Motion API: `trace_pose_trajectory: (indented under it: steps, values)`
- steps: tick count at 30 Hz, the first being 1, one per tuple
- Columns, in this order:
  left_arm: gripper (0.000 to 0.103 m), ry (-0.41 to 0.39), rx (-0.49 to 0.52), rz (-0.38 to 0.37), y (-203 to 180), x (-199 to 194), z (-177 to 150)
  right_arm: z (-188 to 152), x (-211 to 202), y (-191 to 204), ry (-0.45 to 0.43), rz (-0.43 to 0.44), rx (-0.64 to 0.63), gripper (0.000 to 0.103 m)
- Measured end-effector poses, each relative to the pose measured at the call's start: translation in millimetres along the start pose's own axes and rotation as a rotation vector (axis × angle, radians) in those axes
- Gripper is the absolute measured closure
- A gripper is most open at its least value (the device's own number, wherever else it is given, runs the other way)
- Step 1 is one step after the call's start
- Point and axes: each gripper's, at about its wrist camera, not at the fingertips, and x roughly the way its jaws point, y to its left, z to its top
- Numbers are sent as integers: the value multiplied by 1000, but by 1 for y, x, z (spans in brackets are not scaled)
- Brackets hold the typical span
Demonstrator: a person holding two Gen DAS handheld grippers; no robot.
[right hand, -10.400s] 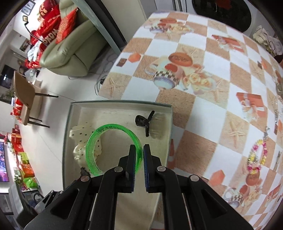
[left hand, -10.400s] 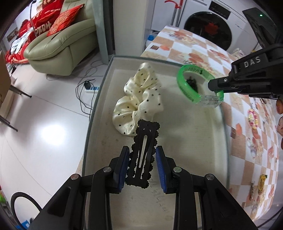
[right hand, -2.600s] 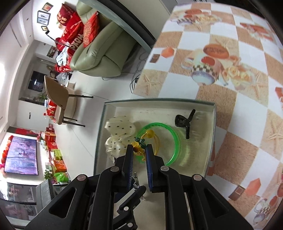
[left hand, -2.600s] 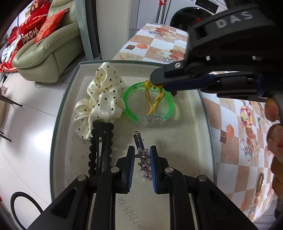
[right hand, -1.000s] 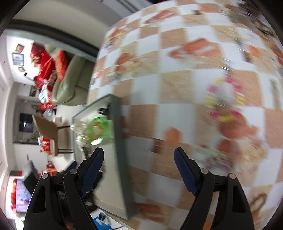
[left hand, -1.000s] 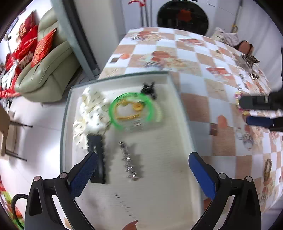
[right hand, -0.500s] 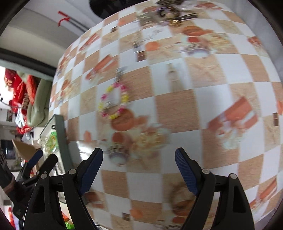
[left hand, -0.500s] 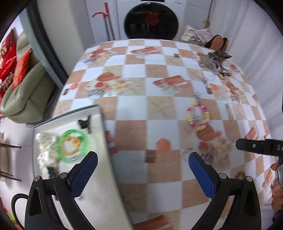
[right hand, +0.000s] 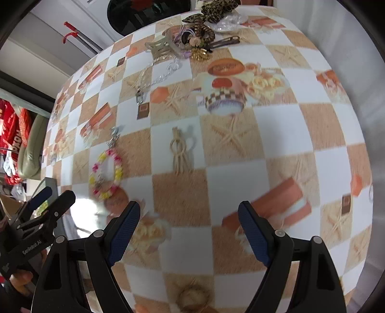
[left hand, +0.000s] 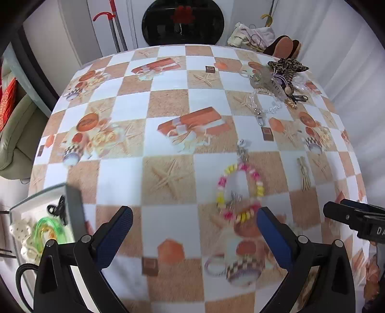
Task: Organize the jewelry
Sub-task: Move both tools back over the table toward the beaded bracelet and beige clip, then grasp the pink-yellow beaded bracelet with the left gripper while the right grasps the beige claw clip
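Observation:
A pink and yellow beaded bracelet [left hand: 240,190] [right hand: 105,173] lies on the checked tablecloth. My left gripper [left hand: 192,231] hangs open above the cloth, the bracelet just beyond its right finger. A beige knotted hair tie [left hand: 303,175] [right hand: 179,151] lies right of the bracelet. My right gripper [right hand: 189,216] is open and empty over the cloth, short of the tie. The grey tray [left hand: 73,207] at far left holds a green bangle [left hand: 48,228], a dotted scrunchie [left hand: 24,243] and a black claw clip [left hand: 57,209].
A heap of accessories [left hand: 279,74] [right hand: 197,41] with a leopard scrunchie sits at the table's far right corner, a clear chain [left hand: 264,108] [right hand: 156,77] trailing from it. A washing machine [left hand: 182,21] stands behind the table. A sofa [left hand: 14,134] is on the left.
Both grippers let go of their pieces in the tray, opened wide and swept right over the table. The tray slid to the left edge and the beaded bracelet came close.

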Motion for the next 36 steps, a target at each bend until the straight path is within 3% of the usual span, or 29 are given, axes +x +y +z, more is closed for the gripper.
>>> trace_pose_trajectory:
  steps: [8,13,15,22,25,31,32,33,35,36]
  values:
    - [5,18,38,2,-13,31,21,25,18,10,-26,-55,-65,18]
    - [5,32,45,-5,-15,45,27,36,30,20,-42,-90,-117,26]
    - [14,37,50,-1,-16,49,27,39,36,23,-46,-107,-134,32]
    - [26,53,97,20,-25,59,26,40,43,34,-71,-170,-198,34]
    - [37,48,121,14,-30,57,25,37,46,40,-82,-212,-232,36]
    - [70,52,178,-2,-47,55,25,34,45,50,-89,-207,-270,55]
    - [81,51,180,-4,-49,54,25,34,45,50,-88,-203,-268,58]
    - [89,51,181,-6,-49,54,25,34,44,50,-90,-210,-263,69]
    - [89,52,168,-22,-51,52,23,37,44,48,-96,-210,-232,83]
    - [89,53,158,-36,-50,51,24,38,43,45,-95,-203,-218,83]
